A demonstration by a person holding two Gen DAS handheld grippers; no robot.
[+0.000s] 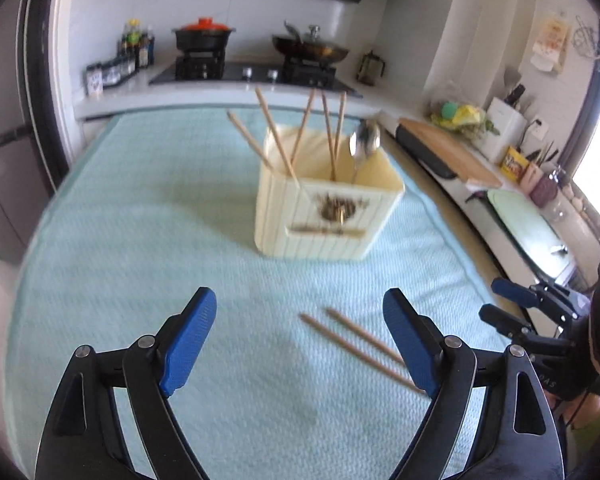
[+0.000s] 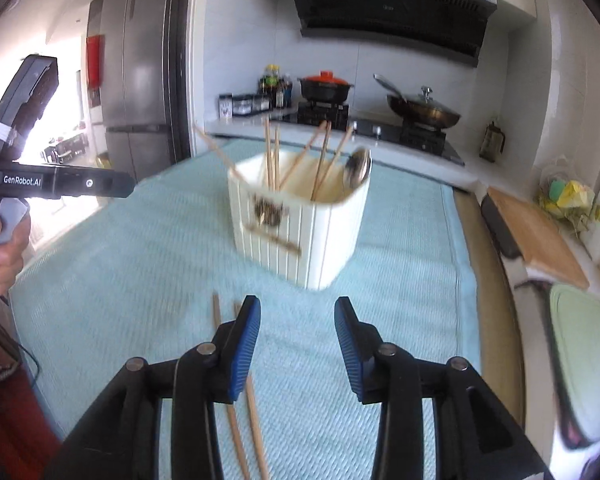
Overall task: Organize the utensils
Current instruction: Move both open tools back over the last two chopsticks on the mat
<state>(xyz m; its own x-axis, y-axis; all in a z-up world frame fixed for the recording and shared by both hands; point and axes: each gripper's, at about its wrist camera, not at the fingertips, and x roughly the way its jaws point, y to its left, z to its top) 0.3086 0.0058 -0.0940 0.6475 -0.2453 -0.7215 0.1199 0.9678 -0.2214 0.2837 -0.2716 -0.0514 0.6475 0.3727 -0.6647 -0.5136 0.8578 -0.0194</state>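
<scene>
**Empty tongs over two loose chopsticks**

Left tongs gape wide and right tongs part-open, both empty, above two chopsticks on the bench. Beyond stands the cream utensil holder. "GenRobot.AI" marks the left handle.

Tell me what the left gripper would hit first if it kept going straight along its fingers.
Most likely the light blue mat: the left gripper, jaws open and empty, points down at bare mat short of the cream utensil holder. The two loose chopsticks lie just right of that line. Depth is uncertain.
</scene>
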